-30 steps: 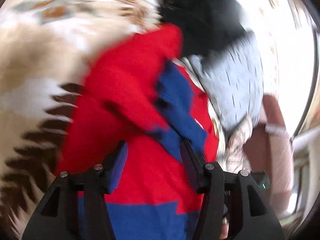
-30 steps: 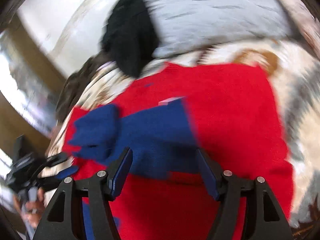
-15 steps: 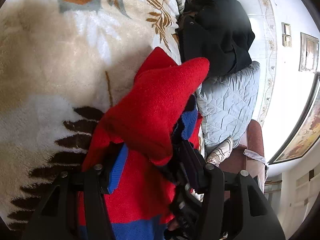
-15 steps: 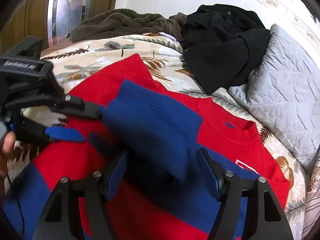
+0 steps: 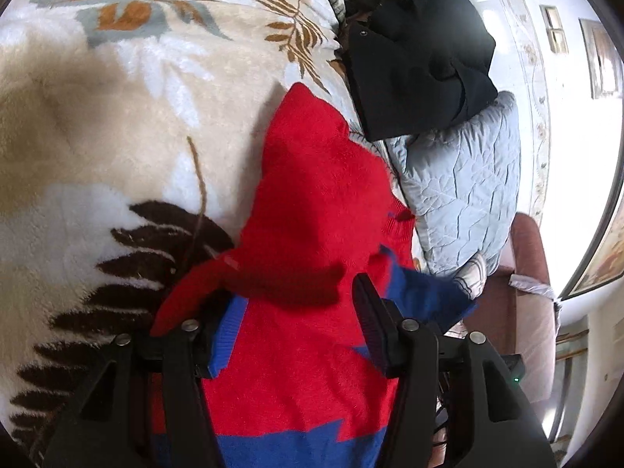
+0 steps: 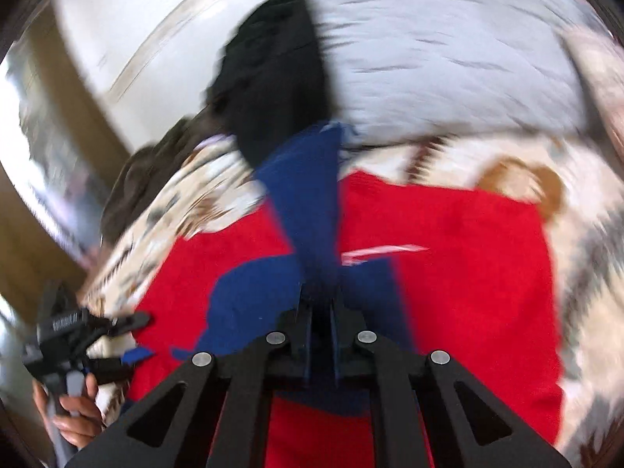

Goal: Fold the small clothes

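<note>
My right gripper [image 6: 320, 314] has just clamped the red-and-blue knit sweater's [image 5: 312, 202] blue sleeve [image 6: 308, 195] to fold it, while my left gripper [image 5: 288, 312] stays spread.

Our grippers are matte black plastic with silver screws; the left gripper [image 6: 117, 341] shows white lettering, blue pads and a bare-skinned hand [image 6: 72, 413].

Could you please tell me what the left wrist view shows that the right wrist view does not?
Only the left wrist view shows the open left gripper from behind over a folded red sleeve. Only the right wrist view shows the right gripper shut on the blue sleeve, and a hand. Both share the sweater, black garment and grey pillow.
</note>
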`<state>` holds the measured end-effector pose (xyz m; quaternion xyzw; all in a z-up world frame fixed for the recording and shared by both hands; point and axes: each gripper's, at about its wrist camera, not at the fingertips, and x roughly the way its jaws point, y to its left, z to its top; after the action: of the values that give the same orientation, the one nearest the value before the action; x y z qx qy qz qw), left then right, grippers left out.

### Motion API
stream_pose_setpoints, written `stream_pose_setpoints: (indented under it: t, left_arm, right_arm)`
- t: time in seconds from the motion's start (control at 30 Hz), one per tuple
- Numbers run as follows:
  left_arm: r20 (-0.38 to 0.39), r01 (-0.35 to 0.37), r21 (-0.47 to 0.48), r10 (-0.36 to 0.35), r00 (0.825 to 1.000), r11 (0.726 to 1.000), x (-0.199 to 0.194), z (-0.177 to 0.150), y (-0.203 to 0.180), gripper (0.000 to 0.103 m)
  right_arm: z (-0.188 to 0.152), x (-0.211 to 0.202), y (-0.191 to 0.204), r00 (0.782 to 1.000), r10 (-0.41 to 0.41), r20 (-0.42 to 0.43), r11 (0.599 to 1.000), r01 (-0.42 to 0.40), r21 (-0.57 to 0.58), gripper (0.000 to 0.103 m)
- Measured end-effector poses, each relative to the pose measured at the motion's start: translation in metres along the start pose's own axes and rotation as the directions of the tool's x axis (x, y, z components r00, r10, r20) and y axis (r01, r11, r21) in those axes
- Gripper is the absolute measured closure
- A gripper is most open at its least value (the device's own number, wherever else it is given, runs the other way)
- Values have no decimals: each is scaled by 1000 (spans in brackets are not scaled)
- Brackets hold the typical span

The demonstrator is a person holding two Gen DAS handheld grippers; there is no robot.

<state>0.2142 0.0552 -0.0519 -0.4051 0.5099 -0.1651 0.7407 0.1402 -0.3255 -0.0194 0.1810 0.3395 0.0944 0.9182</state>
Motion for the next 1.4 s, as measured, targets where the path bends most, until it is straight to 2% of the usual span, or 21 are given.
stream_pose_setpoints:
  t: [0.1, 0.17, 0.2, 0.27, 0.33, 0.4, 0.43, 0.5, 0.57, 0.63, 0.77, 0.8, 0.9, 0.97, 1.03, 1.1, 1.13, 1.2, 1.27, 1.33, 1.4]
  left_arm:
    - [-6, -16, 24, 16, 1000, 1000, 3, -3, -3, 49]
    - [2, -42, 51, 42, 999, 998, 4, -4, -7, 49]
    - [6, -54, 63, 53, 999, 997, 5, -5, -9, 49]
    - [14, -71, 82, 70, 997, 994, 5, -6, -12, 49]
    - [19, -75, 87, 74, 997, 993, 5, -6, -12, 50]
    - [31, -73, 90, 71, 997, 993, 4, -6, -13, 54]
    - [42, -76, 93, 72, 997, 993, 2, -6, -13, 60]
    - [58, -83, 97, 77, 995, 992, -2, -4, -13, 69]
    - [52, -83, 78, 79, 996, 994, -2, -2, -9, 70]
    - [34, -92, 53, 91, 995, 994, 1, -2, -3, 73]
    - [12, -105, 28, 105, 994, 994, -2, -3, 1, 74]
    - [13, -107, 31, 107, 994, 994, -5, -5, 0, 74]
    - [32, -64, 78, 62, 998, 995, -19, -22, -10, 77]
    - [-1, 6, 156, -6, 1000, 988, -22, -36, -28, 77]
    - [13, 24, 221, -28, 1000, 975, -27, -40, -43, 74]
    - [79, -42, 263, 22, 997, 964, -32, -34, -51, 67]
    - [102, -72, 256, 47, 994, 964, -32, -29, -48, 60]
    - [94, -122, 194, 105, 990, 973, -24, -18, -34, 61]
    - [19, -136, 117, 135, 991, 984, -5, -11, -14, 63]
    - [-18, -141, 85, 143, 990, 986, 2, -11, -4, 80]
    - [-21, -142, 83, 144, 989, 986, 0, -13, -3, 81]
  right_arm:
    - [-8, -11, -43, 1000, 0, -5, 991, 1, 134, 97]
    - [-18, -8, -63, 998, 41, -51, 977, -29, 213, 95]
    - [-21, -8, -69, 997, 44, -58, 971, -29, 239, 87]
    - [-24, -10, -82, 998, 46, -39, 949, -31, 314, 83]
    - [-26, -12, -94, 998, 62, 4, 914, -58, 402, 64]
    - [-28, -10, -108, 997, 63, 46, 869, -78, 489, 65]
    - [-25, -7, -110, 996, 74, 50, 857, -89, 508, 72]
    - [-15, -6, -106, 991, 111, 78, 867, -135, 480, 98]
    - [-4, -21, -99, 984, 104, 143, 899, -155, 410, 98]
    - [0, -24, -98, 984, 82, 157, 910, -138, 392, 98]
    - [-18, 1, -117, 1000, -3, -28, 907, 14, 421, 99]
    - [-23, 2, -118, 999, 6, -37, 907, 11, 421, 100]
    - [-25, -17, -110, 999, -46, 8, 907, 38, 419, 91]
    - [-21, -36, -100, 992, -103, 77, 914, 64, 400, 91]
    - [-14, -47, -89, 984, -113, 137, 928, 55, 368, 90]
    - [0, -44, -71, 986, -54, 155, 955, 6, 297, 87]
    - [8, -37, -61, 991, -12, 134, 965, -24, 262, 80]
    - [24, -12, -31, 996, 80, 49, 983, -87, 159, 75]
    - [37, 22, 6, 986, 163, -46, 986, -161, 45, 75]
    - [48, 56, 40, 967, 218, -133, 974, -223, -24, 74]
    - [51, 83, 67, 940, 274, -205, 956, -289, -46, 74]
